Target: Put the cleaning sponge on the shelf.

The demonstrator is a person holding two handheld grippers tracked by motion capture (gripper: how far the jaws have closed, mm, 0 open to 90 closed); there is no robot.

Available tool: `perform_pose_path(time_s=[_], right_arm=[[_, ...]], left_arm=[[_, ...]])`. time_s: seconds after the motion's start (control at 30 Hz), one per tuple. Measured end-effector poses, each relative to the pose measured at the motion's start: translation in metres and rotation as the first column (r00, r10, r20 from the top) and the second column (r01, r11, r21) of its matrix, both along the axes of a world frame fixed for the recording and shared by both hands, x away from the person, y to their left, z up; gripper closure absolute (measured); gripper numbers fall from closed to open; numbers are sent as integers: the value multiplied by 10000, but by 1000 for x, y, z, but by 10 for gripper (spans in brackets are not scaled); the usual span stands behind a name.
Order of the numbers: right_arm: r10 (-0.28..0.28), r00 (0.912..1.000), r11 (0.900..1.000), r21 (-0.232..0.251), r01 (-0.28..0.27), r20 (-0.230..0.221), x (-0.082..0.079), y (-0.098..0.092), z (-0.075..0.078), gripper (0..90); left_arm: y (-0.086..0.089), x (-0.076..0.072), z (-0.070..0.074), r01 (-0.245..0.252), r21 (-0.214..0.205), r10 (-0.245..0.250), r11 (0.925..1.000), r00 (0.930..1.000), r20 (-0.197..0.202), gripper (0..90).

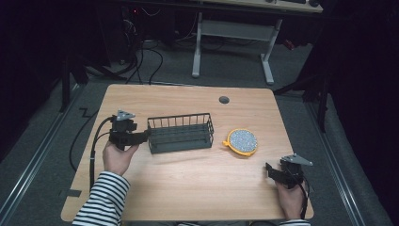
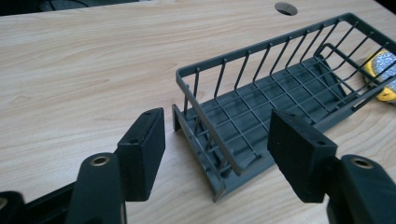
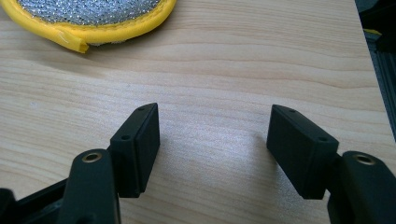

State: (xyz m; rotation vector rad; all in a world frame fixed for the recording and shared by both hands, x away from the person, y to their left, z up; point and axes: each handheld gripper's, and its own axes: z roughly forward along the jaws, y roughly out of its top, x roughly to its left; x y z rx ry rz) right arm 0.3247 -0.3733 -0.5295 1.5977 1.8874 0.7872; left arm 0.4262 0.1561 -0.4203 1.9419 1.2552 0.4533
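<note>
**Rack approached by the left tool**

The wire rack [image 1: 179, 133] is seen at the centre of the worktop [image 1: 188, 188], with the scrubber [image 1: 242, 141] just to its right. The left tool [image 1: 141, 136] is held spread at the rack's left end, nothing pinched. The right tool [image 1: 270, 170] is spread too, at the lower right. A grasp seems prepared; next, the end rim must be brought between the pads.
</note>
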Motion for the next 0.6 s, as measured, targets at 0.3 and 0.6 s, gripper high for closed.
perform_pose_path(time_s=[0.3,0.6], right_arm=[[91,9999,9998,-152,-90,66,-1,2,0,349],[81,10000,9999,-108,-80,30,-1,2,0,347]], left_arm=[[-13,20,-13,-251,504,266,9984,9992,-306,461],[-15,22,-20,-258,632,291,9977,9982,-515,570]])
